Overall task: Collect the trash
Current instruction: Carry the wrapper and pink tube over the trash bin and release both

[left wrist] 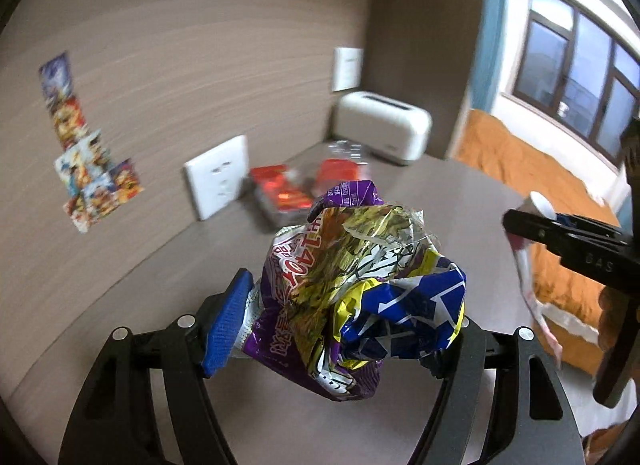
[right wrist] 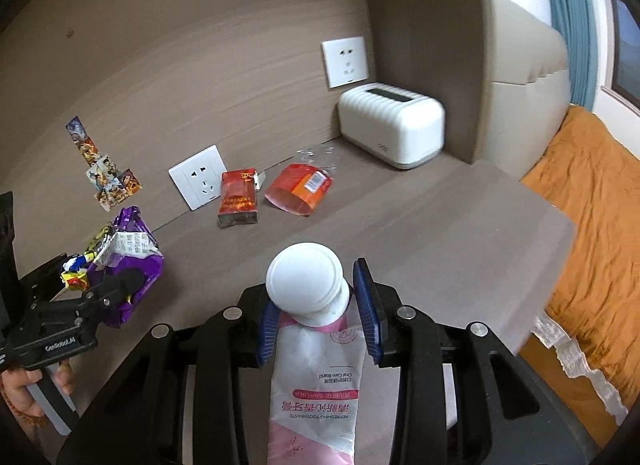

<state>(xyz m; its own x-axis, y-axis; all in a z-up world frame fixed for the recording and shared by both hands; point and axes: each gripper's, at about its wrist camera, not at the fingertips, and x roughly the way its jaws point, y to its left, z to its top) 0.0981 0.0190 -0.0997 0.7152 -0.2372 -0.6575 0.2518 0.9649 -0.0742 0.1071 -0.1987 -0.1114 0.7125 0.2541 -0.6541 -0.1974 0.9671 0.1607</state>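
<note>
- Crumpled purple, yellow and blue foil snack wrapper [left wrist: 356,289] fills the near field of my left wrist view, pinched between the blue-padded fingers [left wrist: 226,325] of the left tool [left wrist: 344,329] and held above the brown wood-grain counter [left wrist: 420,193].
- Beyond it on that counter I see a blurred red cigarette pack [left wrist: 280,193] and a red-orange plastic pouch [left wrist: 336,175], both close to the white wall socket [left wrist: 218,183], with the white ribbed toaster-shaped box [left wrist: 382,127] in the corner.
- At the right edge of this view my right tool [left wrist: 524,225] appears, its black jaw clamped on a white-and-pink tube that hangs down from it.
- Pink and white toothpaste tube [right wrist: 316,377] sits nearest in my right wrist view, its white round cap [right wrist: 306,285] forward, gripped at the neck between the blue pads [right wrist: 368,305] of the right tool [right wrist: 320,317], clear of the counter [right wrist: 440,225].
- Farther out lie the red cigarette pack [right wrist: 238,199] and the red-orange pouch [right wrist: 300,189], just beside each other near the wall socket [right wrist: 198,177]; the white box [right wrist: 392,129] stands in the corner.
- On the left, my left tool [right wrist: 100,289] holds the purple wrapper [right wrist: 124,261] in the air.
- Orange bedding [right wrist: 592,205] lies past the counter's right edge.
</note>
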